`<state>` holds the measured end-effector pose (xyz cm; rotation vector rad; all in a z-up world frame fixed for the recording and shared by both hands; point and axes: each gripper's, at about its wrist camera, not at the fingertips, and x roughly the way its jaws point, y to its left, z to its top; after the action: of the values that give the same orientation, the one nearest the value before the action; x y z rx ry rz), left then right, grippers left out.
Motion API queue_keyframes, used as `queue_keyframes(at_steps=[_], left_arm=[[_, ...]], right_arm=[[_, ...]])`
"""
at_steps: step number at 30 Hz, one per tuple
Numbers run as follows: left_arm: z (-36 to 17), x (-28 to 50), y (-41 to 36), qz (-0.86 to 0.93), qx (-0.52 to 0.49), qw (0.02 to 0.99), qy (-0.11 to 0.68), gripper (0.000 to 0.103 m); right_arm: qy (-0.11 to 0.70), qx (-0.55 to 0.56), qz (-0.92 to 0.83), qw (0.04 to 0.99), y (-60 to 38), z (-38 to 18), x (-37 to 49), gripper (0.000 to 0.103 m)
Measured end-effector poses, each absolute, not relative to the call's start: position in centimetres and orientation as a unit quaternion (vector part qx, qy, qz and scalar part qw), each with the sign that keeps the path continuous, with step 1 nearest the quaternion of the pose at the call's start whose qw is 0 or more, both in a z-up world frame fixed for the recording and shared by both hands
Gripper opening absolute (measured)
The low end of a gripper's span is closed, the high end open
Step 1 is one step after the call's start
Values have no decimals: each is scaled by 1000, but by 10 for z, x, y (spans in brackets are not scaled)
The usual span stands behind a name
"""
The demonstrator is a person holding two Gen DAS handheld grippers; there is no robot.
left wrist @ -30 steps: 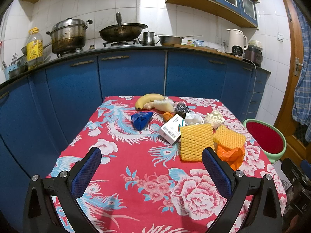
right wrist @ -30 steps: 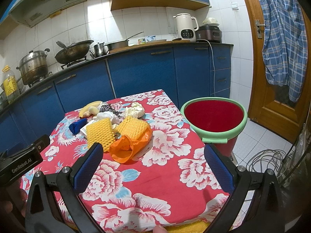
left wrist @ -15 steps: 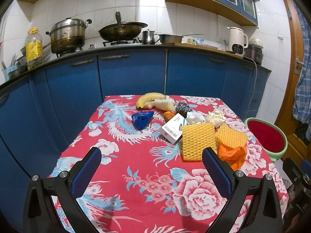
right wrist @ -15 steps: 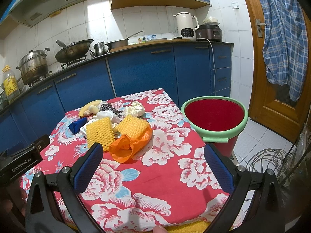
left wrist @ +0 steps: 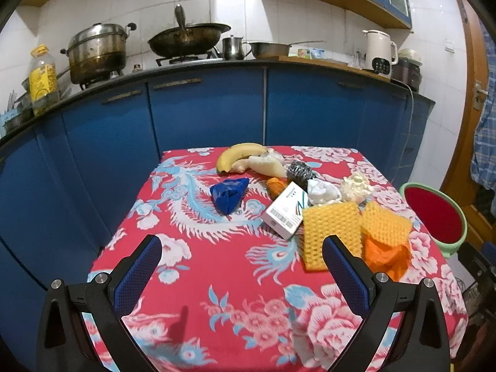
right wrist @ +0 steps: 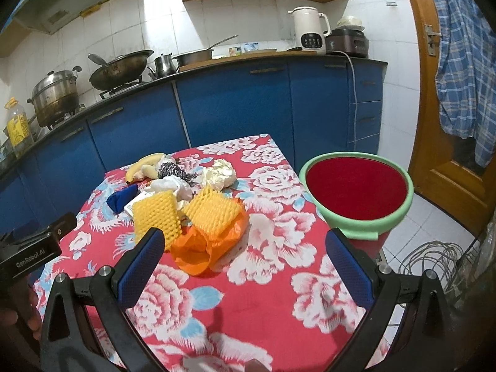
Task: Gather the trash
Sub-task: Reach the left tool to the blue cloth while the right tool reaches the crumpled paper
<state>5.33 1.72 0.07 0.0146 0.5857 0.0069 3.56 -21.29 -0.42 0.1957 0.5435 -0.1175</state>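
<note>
Trash lies in a heap on the red flowered tablecloth [left wrist: 223,279]: a banana [left wrist: 238,155], a blue wrapper [left wrist: 228,193], a white carton [left wrist: 286,210], two yellow foam nets [left wrist: 330,232] [right wrist: 214,210], an orange plastic bag [right wrist: 201,245], a steel scourer [left wrist: 299,172] and crumpled white paper [right wrist: 218,173]. A red bucket with a green rim [right wrist: 356,189] stands beside the table on the right. My left gripper [left wrist: 241,272] hovers open over the near part of the table, short of the heap. My right gripper [right wrist: 245,263] is open too, just before the orange bag.
Blue kitchen cabinets [left wrist: 204,111] run behind the table, with pots, a wok [left wrist: 189,38] and a kettle [right wrist: 310,31] on the counter. A wooden door [right wrist: 446,142] with a checked cloth is at right. Coiled cable [right wrist: 434,263] lies on the tiled floor.
Both grippers have drifted slightly forward toward the heap; the trash appears a little nearer. Nothing has been picked up and both stay open.
</note>
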Motion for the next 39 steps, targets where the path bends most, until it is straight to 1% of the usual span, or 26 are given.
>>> queue_keyframes(at_steps=[9,15,23,28,30,39], left_arm=[[3,103,30,8,9,949,315,103],[-1,137,39,13,20,944,330,103],[-14,191,50,-8,44,935,353,103],[-27,231,47,-48,53,921,383,103],[-33,242,42,-59,65,917,390,100],[-56,267,41,-68,53,903,420,99]], right_arm=[[284,80,-35,955,-211,10,86,102],[304,75,-32,949,-206,10,121,102],[332,69,-59,939,-201,1,167,102],[351,69,-77,931,-198,-12,193,102],[361,73,-80,926,-199,-17,204,102],[390,52,-71,917,-199,-33,244,101]])
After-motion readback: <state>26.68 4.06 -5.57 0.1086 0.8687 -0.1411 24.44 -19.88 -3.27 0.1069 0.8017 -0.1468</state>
